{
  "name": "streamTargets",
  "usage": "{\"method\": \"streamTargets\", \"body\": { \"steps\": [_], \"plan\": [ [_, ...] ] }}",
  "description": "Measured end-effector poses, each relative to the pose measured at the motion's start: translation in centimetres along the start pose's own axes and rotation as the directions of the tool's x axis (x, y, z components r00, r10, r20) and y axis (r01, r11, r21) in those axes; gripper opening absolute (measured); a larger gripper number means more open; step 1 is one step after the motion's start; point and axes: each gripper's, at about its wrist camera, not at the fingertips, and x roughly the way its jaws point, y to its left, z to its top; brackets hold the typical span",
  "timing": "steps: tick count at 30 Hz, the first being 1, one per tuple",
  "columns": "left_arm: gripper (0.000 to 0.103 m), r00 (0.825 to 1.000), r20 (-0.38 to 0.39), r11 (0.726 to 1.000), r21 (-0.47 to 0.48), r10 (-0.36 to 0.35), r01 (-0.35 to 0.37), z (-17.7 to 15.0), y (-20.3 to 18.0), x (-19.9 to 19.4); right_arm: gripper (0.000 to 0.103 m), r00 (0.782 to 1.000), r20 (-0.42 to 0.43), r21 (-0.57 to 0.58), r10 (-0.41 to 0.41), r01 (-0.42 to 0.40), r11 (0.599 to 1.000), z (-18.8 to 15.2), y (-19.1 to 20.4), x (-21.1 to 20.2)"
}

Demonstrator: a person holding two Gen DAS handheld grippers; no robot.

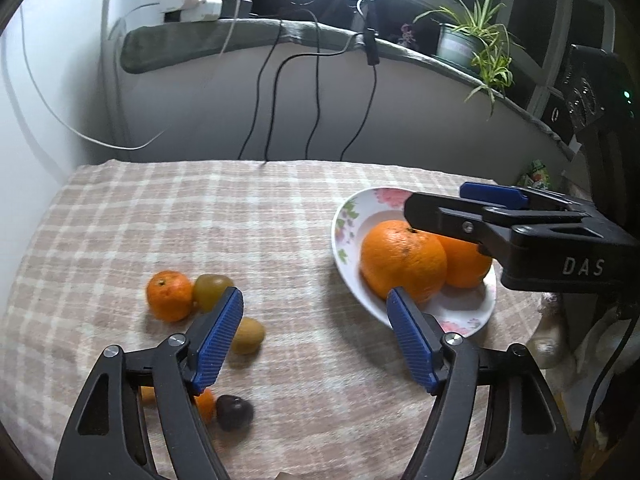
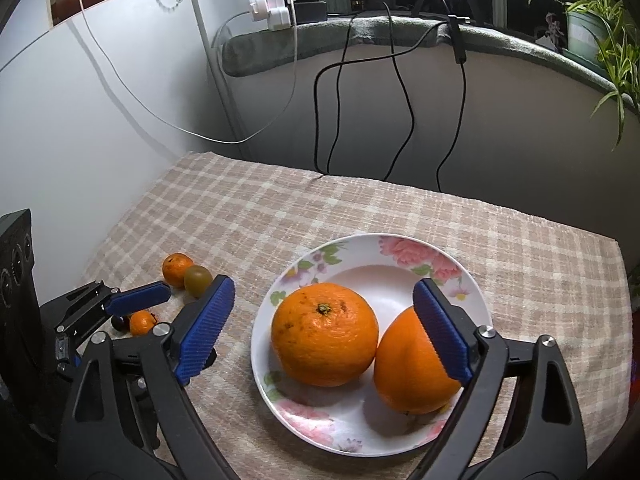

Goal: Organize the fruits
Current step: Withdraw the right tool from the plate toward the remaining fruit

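A floral plate (image 2: 400,276) holds two large oranges, one at the left (image 2: 324,334) and one at the right (image 2: 412,368). My right gripper (image 2: 323,284) hovers open over them; its right pad overlaps the right orange without pressing on it. In the left wrist view, the plate (image 1: 352,216) is at the right with the right gripper (image 1: 436,200) above it. My left gripper (image 1: 314,294) is open over bare cloth, with nothing between its fingers. To its left lie a mandarin (image 1: 168,296), a greenish fruit (image 1: 210,290), a kiwi (image 1: 250,334), a dark plum (image 1: 235,412) and a half-hidden mandarin (image 1: 205,404).
A checked cloth (image 1: 240,220) covers the table, which ends at a wall on the left and behind. Black cables (image 2: 336,112) hang from the sill down to the table's back edge. A potted plant (image 1: 476,40) and a power strip (image 2: 272,10) sit on the sill.
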Motion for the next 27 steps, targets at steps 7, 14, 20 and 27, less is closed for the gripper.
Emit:
{"method": "streamTargets", "body": {
  "steps": [7,14,20,27],
  "plan": [
    [0.075,1.0,0.008,0.999,-0.02,0.03,-0.03,-0.1,1.2,-0.7,0.098,0.999,0.011,-0.047,-0.048,0.048,0.998,0.0,1.1,-0.2],
    [0.075,0.998,0.01,0.998,-0.039,0.059,-0.058,-0.4,2.2,-1.3,0.098,0.998,0.005,-0.077,-0.062,0.063,0.995,-0.2,2.0,-0.1],
    [0.075,0.997,0.009,0.995,-0.056,0.083,-0.082,-0.7,2.9,-1.8,0.098,0.998,0.007,-0.08,-0.06,0.061,0.995,-0.5,2.3,0.1],
    [0.075,0.995,0.0,0.991,-0.09,0.101,-0.101,-1.4,4.1,-2.3,0.098,0.999,0.023,-0.071,-0.044,0.046,0.996,-0.8,2.7,0.1]
  ]
}}
